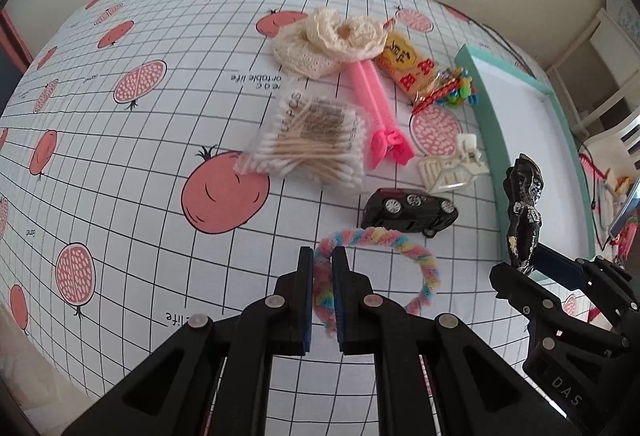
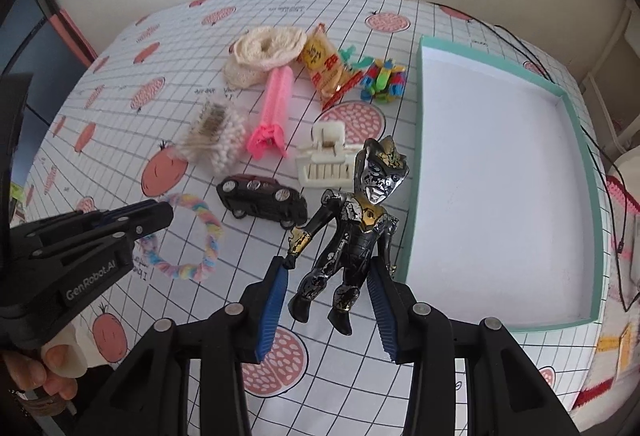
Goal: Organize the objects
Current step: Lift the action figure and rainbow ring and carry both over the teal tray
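Note:
A pastel twisted fuzzy ring (image 1: 400,236) lies on the pomegranate-print tablecloth, and my left gripper (image 1: 323,256) is shut on its near-left side. From the right wrist view the left gripper (image 2: 160,212) bites the same ring (image 2: 208,236). A black, silver and gold action figure (image 2: 360,232) sits between the blue-padded fingers of my right gripper (image 2: 328,264), which is shut on its arms and hips. In the left wrist view the figure (image 1: 524,212) stands upright in the right gripper (image 1: 532,268), beside the teal tray (image 1: 484,116).
The teal-rimmed white tray (image 2: 416,156) lies to the right. Behind the ring are a black toy car (image 2: 264,200), a white hair claw (image 2: 324,160), a cotton swab bag (image 2: 216,140), a pink clip (image 2: 272,116), cream crochet pieces (image 2: 264,48), a snack packet (image 2: 324,68) and coloured clips (image 2: 384,76).

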### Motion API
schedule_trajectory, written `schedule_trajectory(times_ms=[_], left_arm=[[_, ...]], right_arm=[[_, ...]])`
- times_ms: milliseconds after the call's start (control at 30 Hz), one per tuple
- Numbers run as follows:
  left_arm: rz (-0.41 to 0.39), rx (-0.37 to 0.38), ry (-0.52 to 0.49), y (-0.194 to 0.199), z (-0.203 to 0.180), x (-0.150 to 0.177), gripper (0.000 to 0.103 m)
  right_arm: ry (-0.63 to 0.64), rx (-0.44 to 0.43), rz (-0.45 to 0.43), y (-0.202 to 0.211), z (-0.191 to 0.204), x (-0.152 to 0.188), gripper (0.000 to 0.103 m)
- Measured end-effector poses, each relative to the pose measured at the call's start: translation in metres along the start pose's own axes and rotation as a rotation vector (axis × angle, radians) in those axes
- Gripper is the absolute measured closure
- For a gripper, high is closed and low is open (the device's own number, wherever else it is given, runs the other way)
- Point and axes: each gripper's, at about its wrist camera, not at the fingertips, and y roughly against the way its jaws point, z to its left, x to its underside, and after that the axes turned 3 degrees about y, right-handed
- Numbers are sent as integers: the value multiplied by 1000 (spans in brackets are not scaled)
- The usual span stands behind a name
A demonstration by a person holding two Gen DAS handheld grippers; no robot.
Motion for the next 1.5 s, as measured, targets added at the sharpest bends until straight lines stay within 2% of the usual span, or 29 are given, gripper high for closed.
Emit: schedule_trajectory(times_ms=[67, 100, 267, 400, 767, 1133, 1500], left_arm=[[-22, 22, 1, -4, -9, -4, 94], [-34, 27, -3, 4, -8, -1, 94], [-96, 45, -11, 19, -24, -10, 94], [-102, 73, -46, 21, -47, -20, 94], [-129, 148, -41, 11, -114, -75, 94], [-100, 149, -138, -40, -187, -109, 94], [-66, 115, -151, -96, -215, -140, 94]], right_arm=[[-19, -5, -23, 6, -9, -3, 60], [-29, -4, -37, -3, 1, -4, 60], [-74, 31, -86, 6, -30, -5, 60], [-138, 48, -110, 9, -58, -15, 60], [-243, 94, -131, 9, -126, -36, 60], [-265, 139, -84, -21, -178, -59, 59], [-254, 169, -24, -57, -216, -83, 59]])
